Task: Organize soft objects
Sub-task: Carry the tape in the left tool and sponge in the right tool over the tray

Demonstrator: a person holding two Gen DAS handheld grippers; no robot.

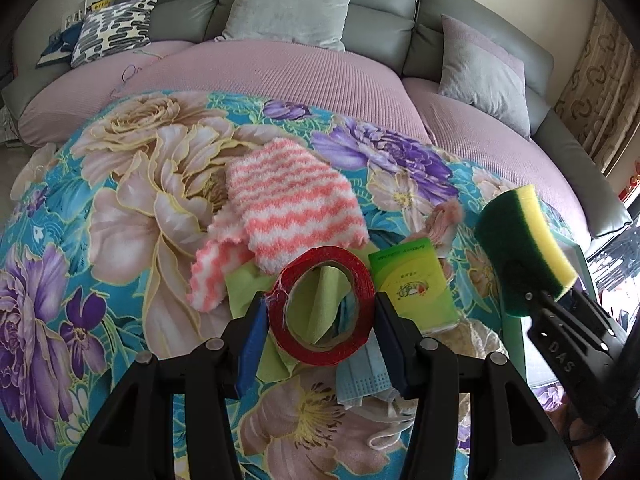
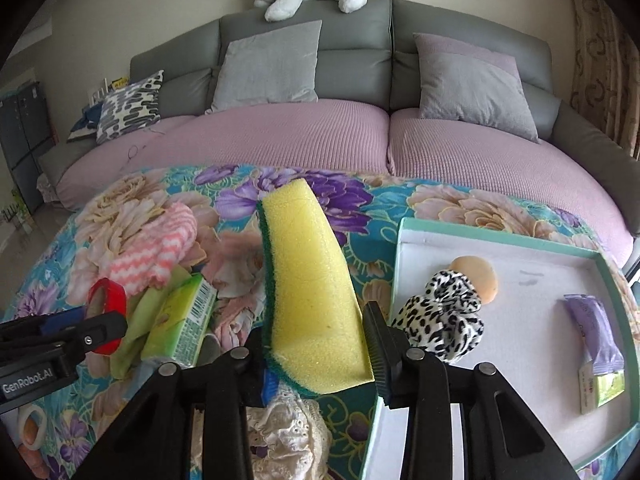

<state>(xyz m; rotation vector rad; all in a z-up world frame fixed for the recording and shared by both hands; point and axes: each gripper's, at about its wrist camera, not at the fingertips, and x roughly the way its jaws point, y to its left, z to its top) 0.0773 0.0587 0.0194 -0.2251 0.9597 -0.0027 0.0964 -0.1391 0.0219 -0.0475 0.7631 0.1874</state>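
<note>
Left gripper (image 1: 320,312) clamps a red tape roll (image 1: 322,304) above the floral cloth (image 1: 120,200); right gripper (image 2: 316,340) grips a yellow-green sponge (image 2: 308,280), raised beside the mint-rimmed tray (image 2: 400,240) holding a leopard-print scrunchie (image 2: 444,320).

The pale blue pleated face mask (image 1: 362,376) lies partly hidden beneath the red tape roll (image 1: 322,306) and a black gripper finger. The lime-green cloth (image 1: 308,308) shows only in patches under the roll. Print on the green paper packet (image 1: 416,286) is too small to read. The teal-rimmed white tray (image 2: 404,240) is cut off by the picture's lower edge.
</note>
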